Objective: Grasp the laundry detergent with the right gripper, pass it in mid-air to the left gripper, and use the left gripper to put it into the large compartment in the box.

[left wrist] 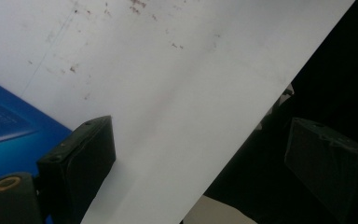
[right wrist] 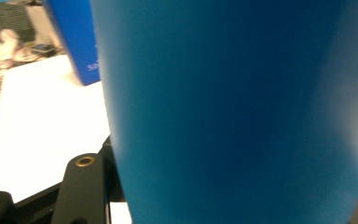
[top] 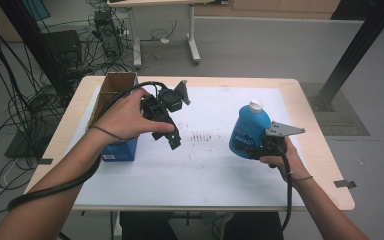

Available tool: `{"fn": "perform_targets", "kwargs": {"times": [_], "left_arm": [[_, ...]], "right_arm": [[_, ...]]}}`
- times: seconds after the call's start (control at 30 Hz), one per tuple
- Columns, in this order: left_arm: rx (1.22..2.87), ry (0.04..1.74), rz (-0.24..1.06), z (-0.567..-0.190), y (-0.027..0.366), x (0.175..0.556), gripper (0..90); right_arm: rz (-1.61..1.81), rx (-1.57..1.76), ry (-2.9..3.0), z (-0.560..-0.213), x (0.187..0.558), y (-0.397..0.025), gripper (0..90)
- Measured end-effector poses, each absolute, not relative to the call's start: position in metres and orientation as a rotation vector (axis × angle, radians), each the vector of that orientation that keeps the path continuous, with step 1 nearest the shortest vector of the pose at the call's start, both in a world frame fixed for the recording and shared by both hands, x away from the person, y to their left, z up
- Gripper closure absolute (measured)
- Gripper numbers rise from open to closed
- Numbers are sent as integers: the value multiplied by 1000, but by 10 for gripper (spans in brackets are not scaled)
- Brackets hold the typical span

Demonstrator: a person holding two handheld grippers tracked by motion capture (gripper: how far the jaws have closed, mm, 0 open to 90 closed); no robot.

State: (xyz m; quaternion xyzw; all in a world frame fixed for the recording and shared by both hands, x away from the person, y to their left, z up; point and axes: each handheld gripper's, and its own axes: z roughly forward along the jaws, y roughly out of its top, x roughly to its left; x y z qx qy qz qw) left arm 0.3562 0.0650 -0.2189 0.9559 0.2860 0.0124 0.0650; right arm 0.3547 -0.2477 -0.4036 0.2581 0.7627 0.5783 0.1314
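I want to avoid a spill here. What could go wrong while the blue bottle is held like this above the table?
The right gripper grips the blue bottle low on its smooth, rounded body, so it might tip or slip out. The bottle looks tilted; if its white cap is loose, liquid could leak onto the white sheet. The left gripper hangs open beside the cardboard box, and its cable could catch on it.
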Motion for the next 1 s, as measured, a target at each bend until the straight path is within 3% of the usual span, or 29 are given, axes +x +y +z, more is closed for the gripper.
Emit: {"fn": "perform_targets", "kwargs": {"times": [0.4, 1.0], "left_arm": [[2923, 579, -16, -193, 54, 355, 96], [2973, 440, -19, -182, 39, 348, 100]], "right_arm": [[1775, 566, 2343, -385, 355, -221, 400], [1865, 335, 2459, -371, 345, -181, 400]]}}
